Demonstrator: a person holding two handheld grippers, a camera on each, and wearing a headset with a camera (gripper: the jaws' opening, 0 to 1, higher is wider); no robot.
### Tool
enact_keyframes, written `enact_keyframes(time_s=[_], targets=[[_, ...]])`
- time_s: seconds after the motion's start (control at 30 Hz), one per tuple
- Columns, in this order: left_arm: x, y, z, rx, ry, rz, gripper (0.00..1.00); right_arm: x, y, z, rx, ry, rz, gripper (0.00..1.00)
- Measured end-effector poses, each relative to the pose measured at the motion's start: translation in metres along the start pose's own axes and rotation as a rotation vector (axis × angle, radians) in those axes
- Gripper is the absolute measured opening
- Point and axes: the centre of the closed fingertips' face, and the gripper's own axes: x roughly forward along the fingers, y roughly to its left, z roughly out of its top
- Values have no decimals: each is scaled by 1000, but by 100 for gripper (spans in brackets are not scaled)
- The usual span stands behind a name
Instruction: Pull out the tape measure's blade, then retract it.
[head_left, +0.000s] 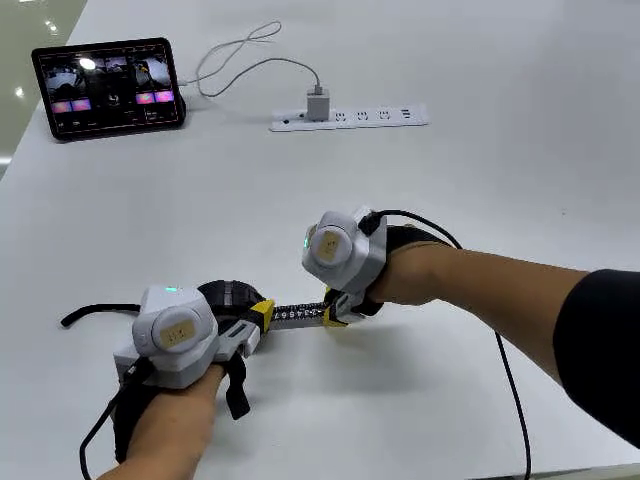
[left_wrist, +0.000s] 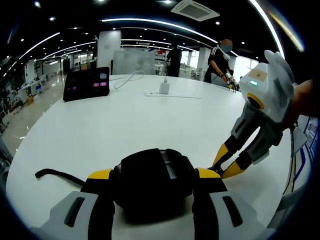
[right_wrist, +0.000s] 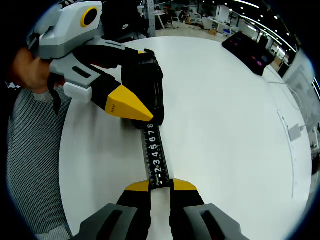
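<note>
A black tape measure (head_left: 232, 301) lies on the white table (head_left: 420, 190). My left gripper (head_left: 252, 325) is shut on its case (left_wrist: 152, 180), yellow-tipped jaws on either side. A short length of white blade (right_wrist: 155, 157) with black numbers runs out of the case (right_wrist: 145, 90). My right gripper (right_wrist: 161, 186) is shut on the blade's end, a few centimetres from the case. In the head view the blade (head_left: 298, 315) spans the gap between the left gripper and my right gripper (head_left: 333, 313). The right gripper (left_wrist: 223, 170) enters the left gripper view from the right.
A tablet (head_left: 109, 86) stands at the far left of the table. A white power strip (head_left: 350, 118) with a charger and cable lies at the back centre. The tape measure's black strap (head_left: 95, 312) trails to the left. People stand in the far background (left_wrist: 220, 60).
</note>
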Motion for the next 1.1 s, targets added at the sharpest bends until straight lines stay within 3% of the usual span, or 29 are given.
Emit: enact_keyframes(time_s=[0.4,0.63,1.1], targets=[[0,0,0,-4,-2,-8,58,2,0,5,3,-12,15,9],[0,0,0,-4,-4,-13,59,3,0,9,14,-44,38,9],[-1,0,0,-7,-3,-17,59,6,1,20,6,-87,26,9]])
